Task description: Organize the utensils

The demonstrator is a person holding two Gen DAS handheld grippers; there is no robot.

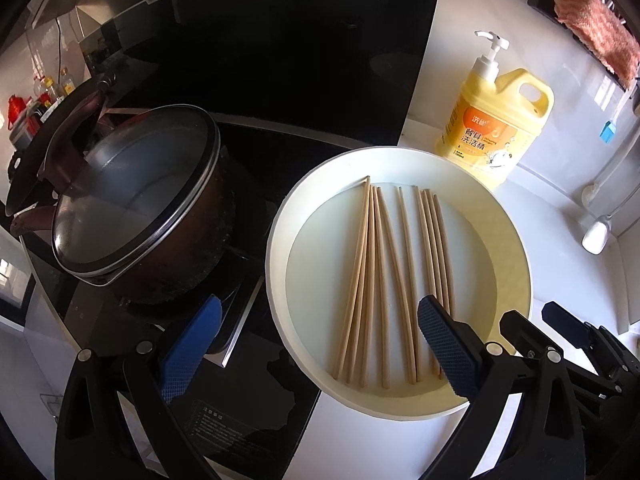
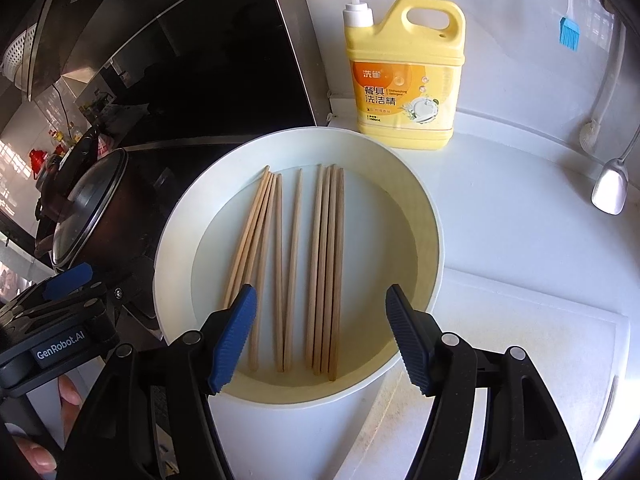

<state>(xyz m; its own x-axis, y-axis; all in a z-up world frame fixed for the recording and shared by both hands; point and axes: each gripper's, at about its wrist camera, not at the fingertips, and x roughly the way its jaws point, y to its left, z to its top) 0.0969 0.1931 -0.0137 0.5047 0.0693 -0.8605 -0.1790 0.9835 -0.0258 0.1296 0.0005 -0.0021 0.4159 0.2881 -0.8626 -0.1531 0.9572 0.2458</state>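
Several wooden chopsticks [image 1: 366, 280] [image 2: 330, 260] lie side by side in a wide white bowl [image 1: 276, 248] [image 2: 172, 256] on the white counter. My left gripper [image 1: 320, 344] is open, its blue pads far apart: one over the stove, the other over the chopsticks' near ends. Nothing is between them. My right gripper [image 2: 324, 340] is open too and hovers above the near ends of the chopsticks without touching any. In the left wrist view the right gripper [image 1: 538, 318] stands at the bowl's right rim.
A dark pot with a glass lid [image 1: 136, 188] sits on the black cooktop [image 1: 260, 400] left of the bowl. Behind the bowl stands a yellow detergent bottle [image 2: 408, 76]. A white cutting board [image 2: 520, 340], a metal spoon [image 2: 610, 190] and a blue brush [image 2: 570, 34] are to the right.
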